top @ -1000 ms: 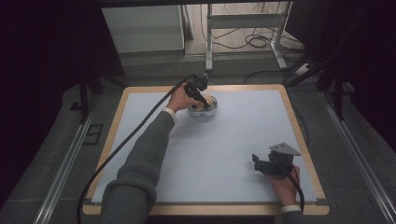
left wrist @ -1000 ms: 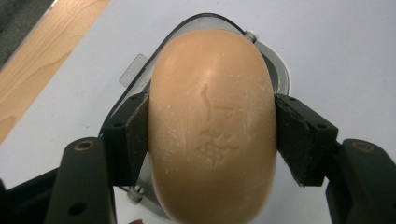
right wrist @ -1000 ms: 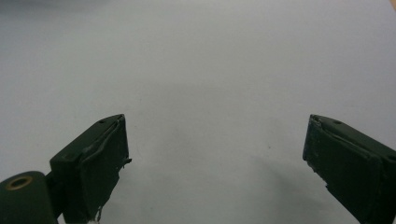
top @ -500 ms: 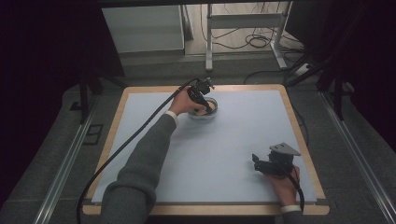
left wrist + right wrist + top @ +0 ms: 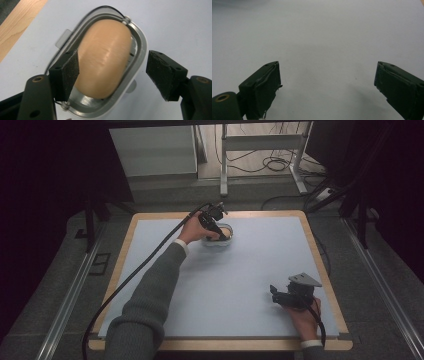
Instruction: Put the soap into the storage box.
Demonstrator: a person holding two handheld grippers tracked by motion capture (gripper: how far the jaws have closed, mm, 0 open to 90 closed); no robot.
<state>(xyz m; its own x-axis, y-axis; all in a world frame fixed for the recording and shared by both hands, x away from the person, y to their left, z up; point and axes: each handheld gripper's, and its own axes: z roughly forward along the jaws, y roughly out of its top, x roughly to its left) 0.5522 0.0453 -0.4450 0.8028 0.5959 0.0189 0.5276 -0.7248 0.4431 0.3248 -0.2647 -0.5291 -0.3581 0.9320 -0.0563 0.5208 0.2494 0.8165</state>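
Dim room around a pale table

Beyond the left tongs, a grey floor with cables, metal desk legs and a white cabinet

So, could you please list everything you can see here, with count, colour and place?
bun: 1, tan, lying in the tin
tin: 1, silver oval with a wire clasp, far middle of the mat
mat: 1, pale blue, covering the table
table: 1, light wood edge around the mat
frame: 1, grey metal, on the floor beyond the table
cables: several, black, on the floor by the frame
left gripper: 1, black, above the tin, fingers just been opening, apart from the bun
right gripper: 1, black, near right of the mat, fingers open over bare mat
sleeve: 1, grey, left arm
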